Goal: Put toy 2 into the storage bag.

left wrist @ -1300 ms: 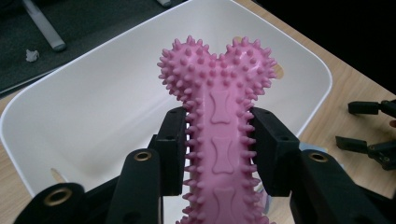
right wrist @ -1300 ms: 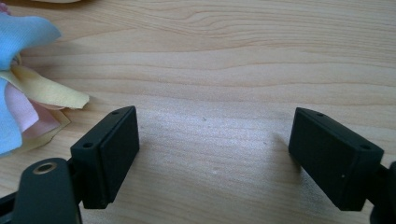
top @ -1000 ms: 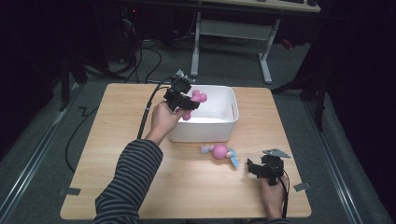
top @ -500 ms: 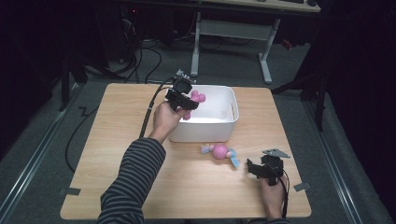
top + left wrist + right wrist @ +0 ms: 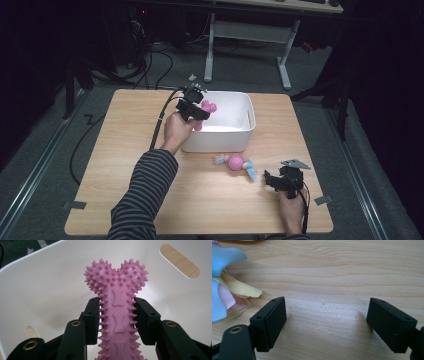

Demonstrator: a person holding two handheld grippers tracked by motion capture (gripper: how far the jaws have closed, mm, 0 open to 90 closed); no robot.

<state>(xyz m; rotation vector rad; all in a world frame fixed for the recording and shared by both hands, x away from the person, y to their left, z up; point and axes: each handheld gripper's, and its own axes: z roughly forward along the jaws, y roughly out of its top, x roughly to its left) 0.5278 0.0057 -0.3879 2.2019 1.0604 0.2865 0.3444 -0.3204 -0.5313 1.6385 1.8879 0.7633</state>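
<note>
Right gripper (image 5: 325, 322): jaws set wide apart, nothing between them, low over the table (image 5: 342, 272). Bare wood grain lies between and beyond the jaws. At the left edge, a toy (image 5: 227, 290) with blue, yellow and pink fabric strips lies just beside the left jaw, not touching it.

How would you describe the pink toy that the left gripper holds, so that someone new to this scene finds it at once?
Start at the white plastic bin at the far middle of the light wooden table. At its left wall the left gripper is shut on a pink rubber bone toy, held over the bin's inside. Rows of small spikes cover it, unlike the other pink toy with blue cloth ends lying on the table.
</note>
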